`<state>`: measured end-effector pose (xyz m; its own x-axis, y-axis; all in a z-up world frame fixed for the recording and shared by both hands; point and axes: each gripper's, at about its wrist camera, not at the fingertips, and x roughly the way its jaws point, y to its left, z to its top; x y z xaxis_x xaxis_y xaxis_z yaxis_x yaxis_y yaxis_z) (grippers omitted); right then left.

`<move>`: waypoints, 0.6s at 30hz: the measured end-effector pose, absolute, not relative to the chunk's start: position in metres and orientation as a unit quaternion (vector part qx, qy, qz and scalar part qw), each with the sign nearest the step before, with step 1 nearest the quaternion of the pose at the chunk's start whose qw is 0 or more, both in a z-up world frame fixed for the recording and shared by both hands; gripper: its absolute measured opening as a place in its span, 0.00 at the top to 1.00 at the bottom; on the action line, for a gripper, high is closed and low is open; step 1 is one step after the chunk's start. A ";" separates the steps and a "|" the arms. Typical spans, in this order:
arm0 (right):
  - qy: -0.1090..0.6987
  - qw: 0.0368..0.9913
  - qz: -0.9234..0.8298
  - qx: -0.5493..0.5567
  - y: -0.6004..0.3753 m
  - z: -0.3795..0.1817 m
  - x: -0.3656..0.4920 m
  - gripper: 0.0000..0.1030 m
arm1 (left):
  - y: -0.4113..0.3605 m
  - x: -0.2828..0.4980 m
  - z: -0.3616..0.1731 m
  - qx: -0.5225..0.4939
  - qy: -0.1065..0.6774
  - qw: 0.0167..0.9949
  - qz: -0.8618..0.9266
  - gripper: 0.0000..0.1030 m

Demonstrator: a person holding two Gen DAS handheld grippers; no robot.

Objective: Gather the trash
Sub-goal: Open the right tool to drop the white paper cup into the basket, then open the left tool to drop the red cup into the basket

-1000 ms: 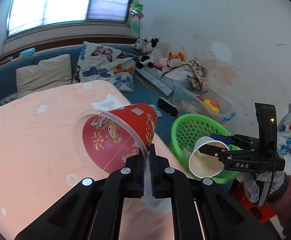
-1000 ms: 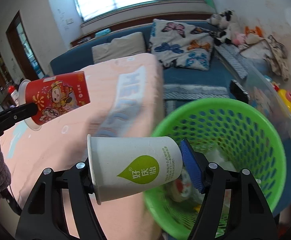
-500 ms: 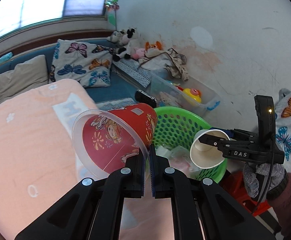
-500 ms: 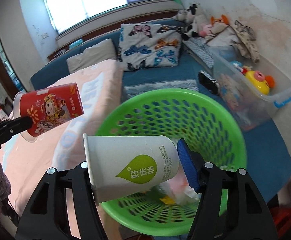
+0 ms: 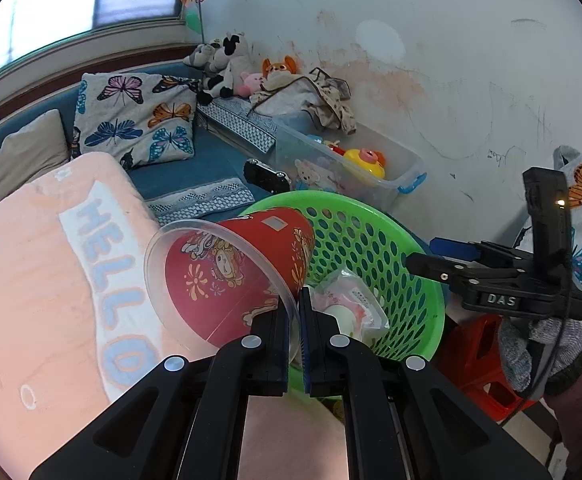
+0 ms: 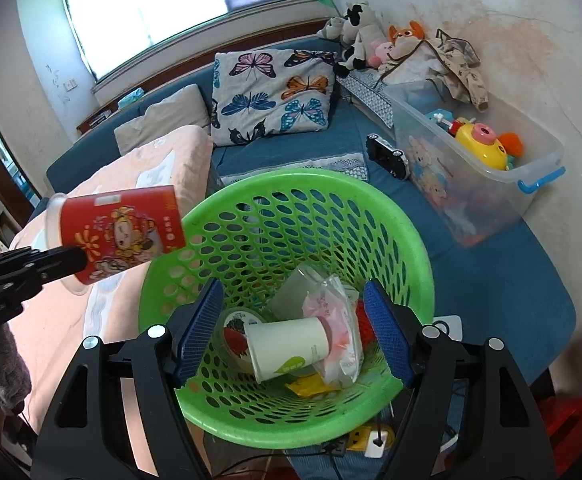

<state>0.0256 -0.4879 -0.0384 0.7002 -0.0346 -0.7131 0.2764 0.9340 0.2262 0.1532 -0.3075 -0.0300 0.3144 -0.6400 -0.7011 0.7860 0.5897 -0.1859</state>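
Observation:
My left gripper [image 5: 294, 320] is shut on the rim of a red printed cup [image 5: 235, 272] with a clear lid, held tilted at the near left rim of the green basket [image 5: 371, 236]. The cup also shows in the right wrist view [image 6: 121, 232], left of the basket [image 6: 291, 184]. My right gripper [image 6: 291, 332] is open and empty above the basket. A white paper cup [image 6: 287, 346] lies on its side inside, among plastic wrappers [image 6: 335, 320]. The right gripper also shows in the left wrist view [image 5: 431, 254], over the basket's right rim.
A peach blanket [image 5: 39, 272] covers the bed on the left. A clear toy bin [image 6: 475, 160] stands behind the basket by the wall. A butterfly pillow [image 6: 275, 96] and plush toys [image 6: 355, 36] sit at the back. A red stool [image 5: 479, 364] is under the basket.
My right gripper opened and the white paper cup dropped into the basket. My left gripper carried the red cup right, up to the basket's rim.

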 end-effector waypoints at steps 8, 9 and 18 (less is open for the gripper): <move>0.372 0.909 -0.086 0.169 -0.491 -0.038 0.017 0.29 | -0.329 0.153 -0.044 0.108 0.403 0.794 -0.442 0.94; 0.372 0.909 -0.086 0.170 -0.492 -0.038 0.017 0.29 | -0.330 0.154 -0.045 0.109 0.404 0.794 -0.441 0.94; 0.369 0.909 -0.080 0.178 -0.490 -0.039 0.013 0.29 | -0.327 0.152 -0.047 0.104 0.403 0.798 -0.435 0.67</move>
